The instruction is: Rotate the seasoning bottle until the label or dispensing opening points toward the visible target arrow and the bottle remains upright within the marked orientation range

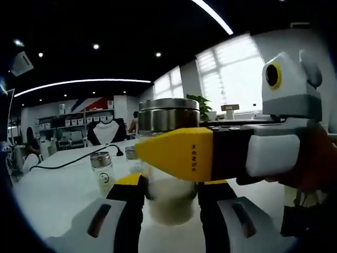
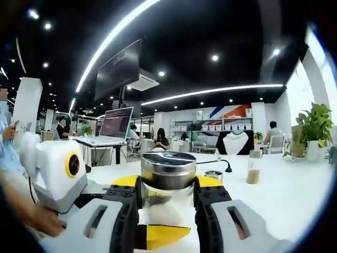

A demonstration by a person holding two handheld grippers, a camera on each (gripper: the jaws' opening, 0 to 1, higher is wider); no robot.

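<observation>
Both grippers clamp the upright seasoning bottle [image 1: 169, 158]: left gripper [image 1: 169, 197] low on its glass body, right gripper [image 2: 167, 197] just under its steel cap. In the left gripper view the right gripper's yellow fingertip, crossing in front of the bottle, reads "KENSE", and a smaller shaker [image 1: 102, 169] stands left of the bottle on the white table [image 1: 52, 195]. In the right gripper view a laptop [image 2: 111, 126] sits beyond the bottle to its left, a potted plant [image 2: 315, 129] far right.

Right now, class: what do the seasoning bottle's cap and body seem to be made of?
The seasoning bottle cap looks like brushed metal: grey sheen with streaked reflections. The body looks like clear glass or hard plastic, since pale contents show through; which one is unclear. Both the left gripper and right gripper close on it.
</observation>
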